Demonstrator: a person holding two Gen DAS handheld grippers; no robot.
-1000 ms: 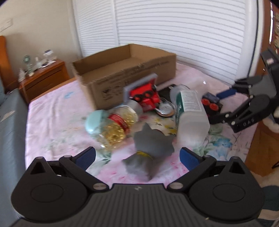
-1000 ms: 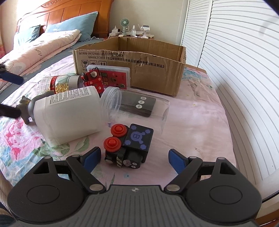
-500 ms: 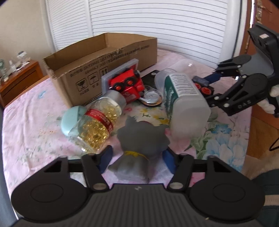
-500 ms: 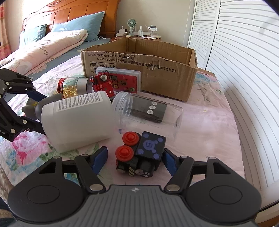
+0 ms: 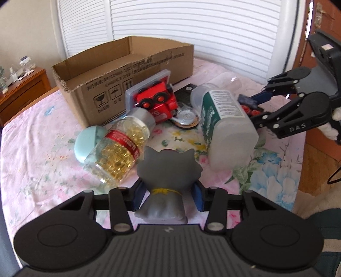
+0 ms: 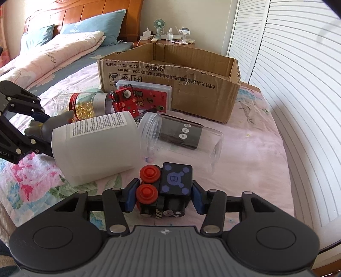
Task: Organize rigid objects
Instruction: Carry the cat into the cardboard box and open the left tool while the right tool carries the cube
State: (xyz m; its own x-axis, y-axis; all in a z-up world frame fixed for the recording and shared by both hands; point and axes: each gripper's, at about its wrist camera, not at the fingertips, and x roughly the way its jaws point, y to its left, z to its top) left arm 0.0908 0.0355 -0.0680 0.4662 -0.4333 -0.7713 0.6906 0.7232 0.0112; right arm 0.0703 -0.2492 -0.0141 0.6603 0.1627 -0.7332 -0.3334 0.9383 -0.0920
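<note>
Cardboard box [image 6: 170, 83]: matt brown corrugated paper, edges torn. Cat figure [image 5: 168, 170]: matt grey, smooth, rubbery look. Capsule jar [image 5: 119, 149]: clear glossy plastic. White bottle [image 6: 96, 147]: translucent matt plastic, paper label. Bedsheet [image 6: 251, 153]: soft floral cloth. Headboard [image 6: 85, 15]: glossy wood.

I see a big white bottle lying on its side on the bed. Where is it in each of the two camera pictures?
Left wrist view: the white bottle lies right of centre, cap end pointing away toward the cardboard box.
Right wrist view: the white bottle lies left of centre, with the clear jar to its right.
Shared landmark: the cardboard box sits behind the bottle in both views.
</note>
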